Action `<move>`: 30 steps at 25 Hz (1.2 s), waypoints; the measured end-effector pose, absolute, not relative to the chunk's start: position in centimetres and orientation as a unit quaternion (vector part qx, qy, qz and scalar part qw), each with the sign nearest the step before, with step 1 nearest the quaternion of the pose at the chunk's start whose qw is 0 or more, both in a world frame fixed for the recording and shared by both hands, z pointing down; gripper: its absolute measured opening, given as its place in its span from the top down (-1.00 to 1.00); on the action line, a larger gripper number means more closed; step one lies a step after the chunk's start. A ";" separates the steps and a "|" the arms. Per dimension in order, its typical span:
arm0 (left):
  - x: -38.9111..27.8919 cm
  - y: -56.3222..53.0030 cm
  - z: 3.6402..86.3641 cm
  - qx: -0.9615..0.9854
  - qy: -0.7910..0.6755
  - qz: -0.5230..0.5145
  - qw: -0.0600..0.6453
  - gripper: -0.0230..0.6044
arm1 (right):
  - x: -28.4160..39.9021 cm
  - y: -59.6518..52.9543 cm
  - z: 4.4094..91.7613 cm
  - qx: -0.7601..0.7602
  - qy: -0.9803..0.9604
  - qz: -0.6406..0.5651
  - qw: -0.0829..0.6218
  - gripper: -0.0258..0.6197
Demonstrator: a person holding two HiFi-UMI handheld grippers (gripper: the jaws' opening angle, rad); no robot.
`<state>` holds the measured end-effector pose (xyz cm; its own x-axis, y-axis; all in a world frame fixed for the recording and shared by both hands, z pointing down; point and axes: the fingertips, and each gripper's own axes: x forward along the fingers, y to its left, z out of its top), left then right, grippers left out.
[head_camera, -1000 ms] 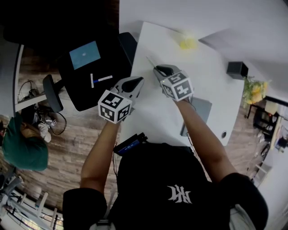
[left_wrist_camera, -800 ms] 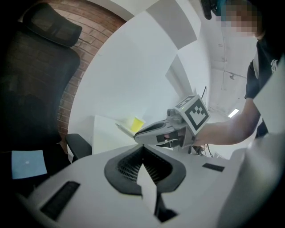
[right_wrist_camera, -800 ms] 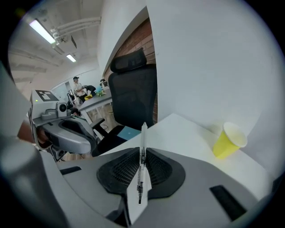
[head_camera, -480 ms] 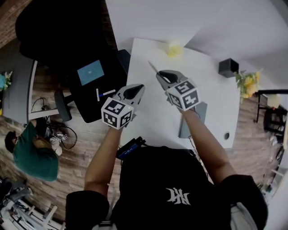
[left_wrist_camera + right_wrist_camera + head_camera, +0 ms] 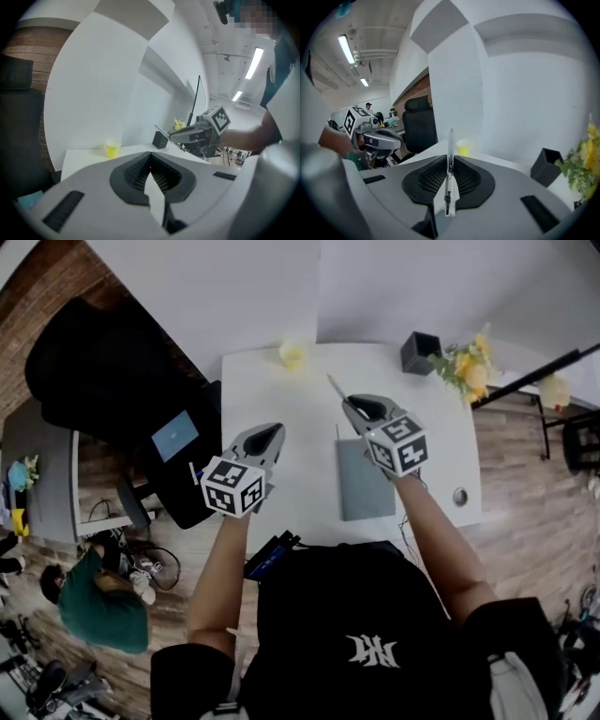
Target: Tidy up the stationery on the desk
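The right gripper [image 5: 450, 160] has its 2 jaws clamped on a clear pen [image 5: 451, 140], probably a ballpoint, whose tip juts forward above the white desk [image 5: 300, 493]. The left gripper [image 5: 151, 158] has its 2 jaws pressed together on nothing, beside it over the desk.

an open-plan office: a white desk [image 5: 309, 427] with a black pen pot [image 5: 421, 352], black office chairs [image 5: 94, 371], long ceiling strip lights [image 5: 347, 49], a brick wall [image 5: 47, 296], wood-look floor [image 5: 534, 484], another person [image 5: 98, 606] nearby.
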<state>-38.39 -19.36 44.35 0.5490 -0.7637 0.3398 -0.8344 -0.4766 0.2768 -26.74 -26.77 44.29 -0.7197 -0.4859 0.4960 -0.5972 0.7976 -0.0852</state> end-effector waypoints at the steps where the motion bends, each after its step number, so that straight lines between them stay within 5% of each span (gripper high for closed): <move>1: -37.4 -19.4 44.2 0.855 -0.467 0.085 0.208 0.92 | -24.7 -26.8 44.2 0.305 -0.916 0.123 0.228 0.72; 14: -27.9 -15.7 48.0 0.842 -0.462 0.122 0.252 0.92 | -6.2 -24.6 47.3 0.379 -0.882 0.189 0.206 0.72; 30: -24.1 -12.7 53.8 0.816 -0.466 0.158 0.304 0.92 | -4.5 -17.7 58.8 0.373 -0.828 0.374 0.189 0.72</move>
